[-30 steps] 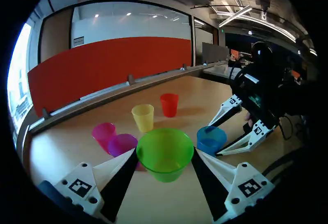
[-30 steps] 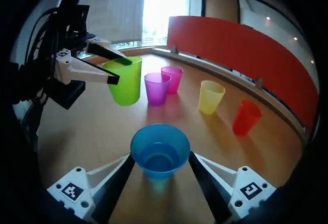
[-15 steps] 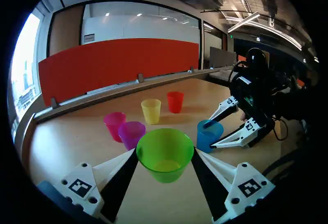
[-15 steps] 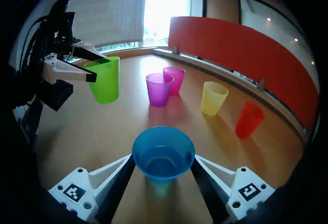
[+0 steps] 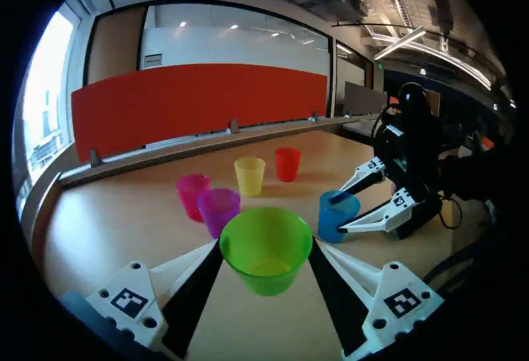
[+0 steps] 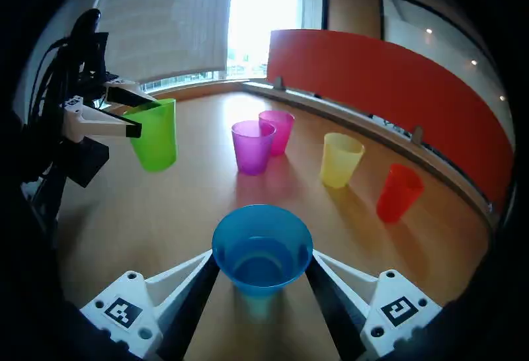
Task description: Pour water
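Clearly apart — green cup point(image 5: 266, 248), blue cup point(image 5: 337, 215)

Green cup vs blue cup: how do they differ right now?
Colour: the green cup is translucent green, the blue cup translucent blue.
Holder: the left gripper pinches the green cup, the right gripper the blue cup.
Contents: water shows in the blue cup; the green cup's fill is hard to tell.
Shared: same tapered plastic shape, both roughly upright.
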{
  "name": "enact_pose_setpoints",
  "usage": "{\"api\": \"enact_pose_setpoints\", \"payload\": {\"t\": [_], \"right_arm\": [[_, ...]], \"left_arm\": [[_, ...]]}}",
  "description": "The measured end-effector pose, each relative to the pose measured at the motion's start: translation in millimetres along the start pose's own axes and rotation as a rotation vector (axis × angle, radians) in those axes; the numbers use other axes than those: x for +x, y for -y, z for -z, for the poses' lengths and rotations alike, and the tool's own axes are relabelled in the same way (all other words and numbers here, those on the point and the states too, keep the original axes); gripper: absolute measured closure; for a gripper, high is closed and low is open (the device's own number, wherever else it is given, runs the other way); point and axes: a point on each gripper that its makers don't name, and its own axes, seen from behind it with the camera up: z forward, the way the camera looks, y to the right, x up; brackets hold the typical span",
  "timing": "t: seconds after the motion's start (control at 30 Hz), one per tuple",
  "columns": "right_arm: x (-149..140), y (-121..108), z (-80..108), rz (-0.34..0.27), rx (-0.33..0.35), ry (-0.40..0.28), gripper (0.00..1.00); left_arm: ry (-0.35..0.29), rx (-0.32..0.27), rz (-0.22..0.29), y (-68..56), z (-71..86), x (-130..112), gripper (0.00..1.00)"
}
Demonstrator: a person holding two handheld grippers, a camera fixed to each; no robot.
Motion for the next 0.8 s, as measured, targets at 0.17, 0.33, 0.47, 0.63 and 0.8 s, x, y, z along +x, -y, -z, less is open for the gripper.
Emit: {"api": "enact_pose_setpoints", "payload": {"t": [0.17,0.33,0.47,0.63,0.8], "right_arm": [[6,1,2.7,-0.001,-0.01,-0.027,0.11],[22,3,8.7,-0.006,-0.025,-0.089,0.1],[41,4,15.4,-0.02,-0.04,-0.154,0.1],[65,5,26.1,-0.043,-0.064,-0.234,0.1],[81,5,37.3,-0.061,-0.086,-0.296,0.11]], "left_arm": [[-0.014,0.01,0.004,-0.7,4.1,0,0.12],[-0.035,0.018,0.02,0.4,8.0,1,0.12],[-0.054,0.022,0.027,0.5,11.3,6,0.12],[-0.077,0.017,0.021,-2.9,15.6,14,0.12],[-0.117,0.014,0.011,-8.7,20.1,26,0.12]]}}
